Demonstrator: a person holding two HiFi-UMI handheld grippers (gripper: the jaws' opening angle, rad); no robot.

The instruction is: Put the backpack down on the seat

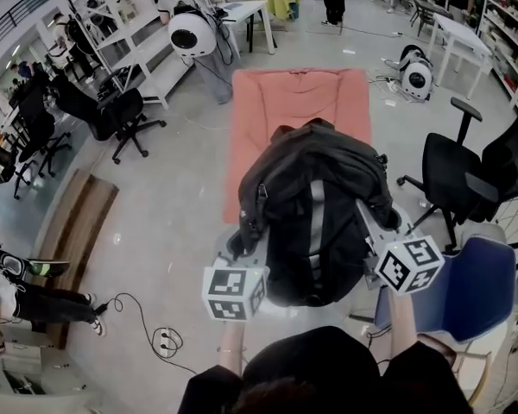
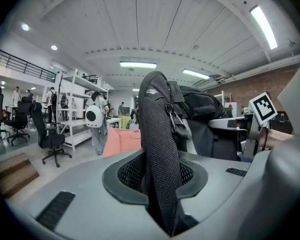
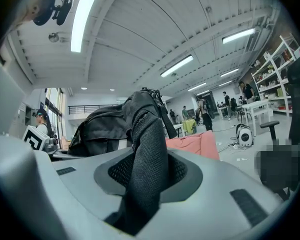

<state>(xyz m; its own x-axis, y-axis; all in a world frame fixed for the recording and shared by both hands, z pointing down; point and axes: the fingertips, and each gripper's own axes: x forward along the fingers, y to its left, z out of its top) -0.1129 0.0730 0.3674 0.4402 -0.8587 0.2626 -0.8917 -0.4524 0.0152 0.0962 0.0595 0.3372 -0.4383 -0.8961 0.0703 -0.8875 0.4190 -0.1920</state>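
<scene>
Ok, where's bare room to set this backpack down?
The pink seat straight ahead is bare over all of its visible far part, bordered by open grey floor on both flanks. The backpack hangs over its near end and hides it. The right side is crowded: a black office chair and a blue chair stand close.

We see the grey floor (image 1: 186, 205) carrying a salmon seat (image 1: 268, 119) (long, padded), black office chairs (image 1: 123, 115) and cables (image 1: 136, 304).

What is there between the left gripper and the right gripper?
The black backpack hangs between the left gripper and the right gripper, held by both; the head view shows it.
</scene>
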